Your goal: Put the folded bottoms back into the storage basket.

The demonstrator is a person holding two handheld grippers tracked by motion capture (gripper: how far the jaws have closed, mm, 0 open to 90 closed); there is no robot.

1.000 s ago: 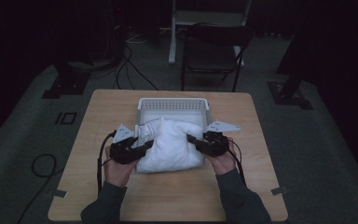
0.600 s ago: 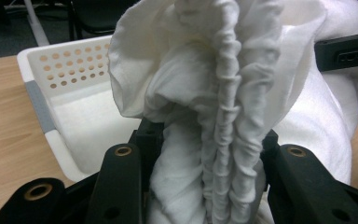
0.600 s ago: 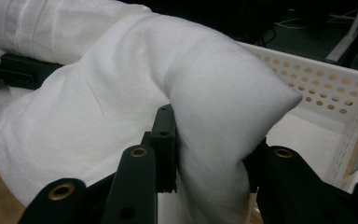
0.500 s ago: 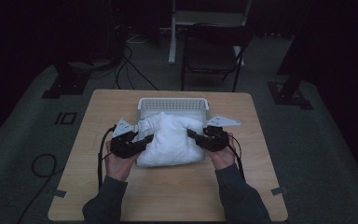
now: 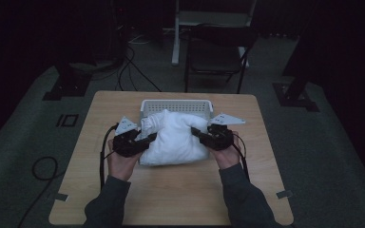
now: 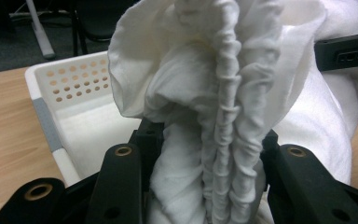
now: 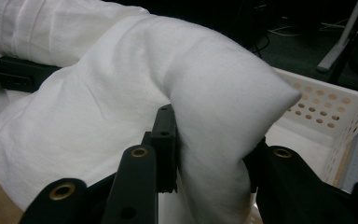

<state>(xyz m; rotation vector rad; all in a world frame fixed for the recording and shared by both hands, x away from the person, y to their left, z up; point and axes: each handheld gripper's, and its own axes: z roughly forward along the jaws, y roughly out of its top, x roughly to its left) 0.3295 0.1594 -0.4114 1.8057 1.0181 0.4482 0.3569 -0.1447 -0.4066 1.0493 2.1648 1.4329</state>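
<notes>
Table [image 5: 171, 199]; white basket [image 5: 176, 105] behind pillow [image 5: 173, 140]; both grippers' jaws pinching pillow.

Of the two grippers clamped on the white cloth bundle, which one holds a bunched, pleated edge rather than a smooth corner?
The left gripper: the white cloth bundle between its jaws is gathered into tight vertical pleats. The right gripper pinches a smooth, rounded corner.

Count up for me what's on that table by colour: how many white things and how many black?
White: 2, the pillow and the perforated basket.
Black: 2, the left gripper and the right gripper, each clamped on one end of the pillow.
Total: 4.
</notes>
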